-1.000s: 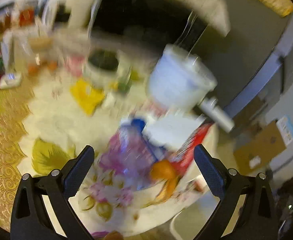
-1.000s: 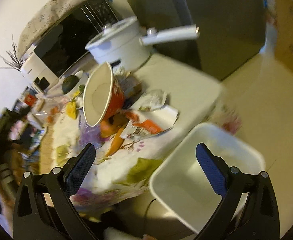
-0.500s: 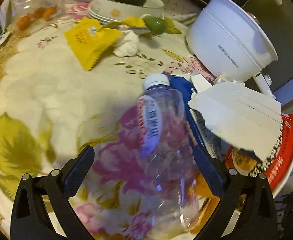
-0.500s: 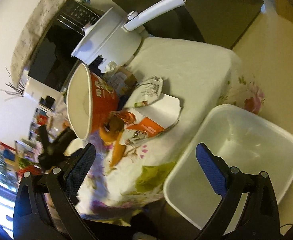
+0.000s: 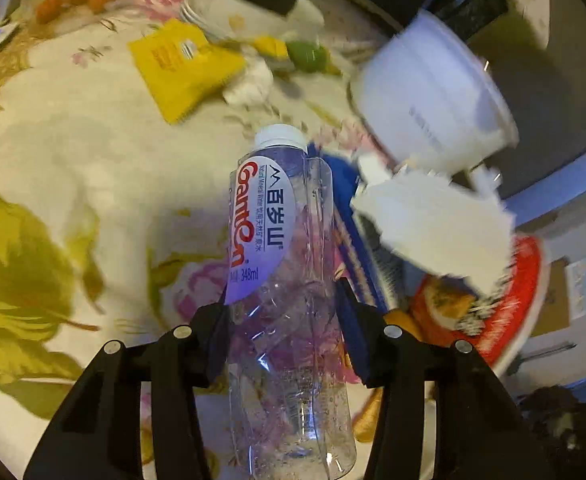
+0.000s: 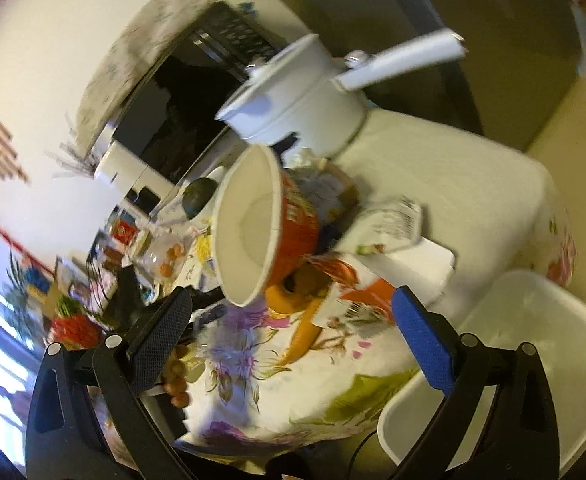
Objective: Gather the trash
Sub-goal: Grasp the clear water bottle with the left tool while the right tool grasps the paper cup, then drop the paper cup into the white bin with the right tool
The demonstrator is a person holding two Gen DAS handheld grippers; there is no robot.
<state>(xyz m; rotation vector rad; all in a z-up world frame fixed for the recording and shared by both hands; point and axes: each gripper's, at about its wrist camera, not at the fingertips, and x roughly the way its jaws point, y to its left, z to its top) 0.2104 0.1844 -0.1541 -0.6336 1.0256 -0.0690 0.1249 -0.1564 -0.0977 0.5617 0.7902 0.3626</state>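
Left gripper (image 5: 283, 330) of ours clamps an empty water bottle (image 5: 283, 280) over the floral tablecloth (image 5: 73, 140); our right gripper (image 6: 293, 340) hangs wide open beside a white bin (image 6: 533, 360)

Clear bottle (image 5: 289, 280) — white cap, red lettering; floral tablecloth (image 5: 73, 152); yellow packet (image 5: 181, 66); red-orange cup (image 6: 269, 224).

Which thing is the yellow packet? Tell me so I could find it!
Start at the floral tablecloth. Beyond the bottle in the left gripper, near the white tissue, lies the yellow packet. It is the only flat, bright yellow square.
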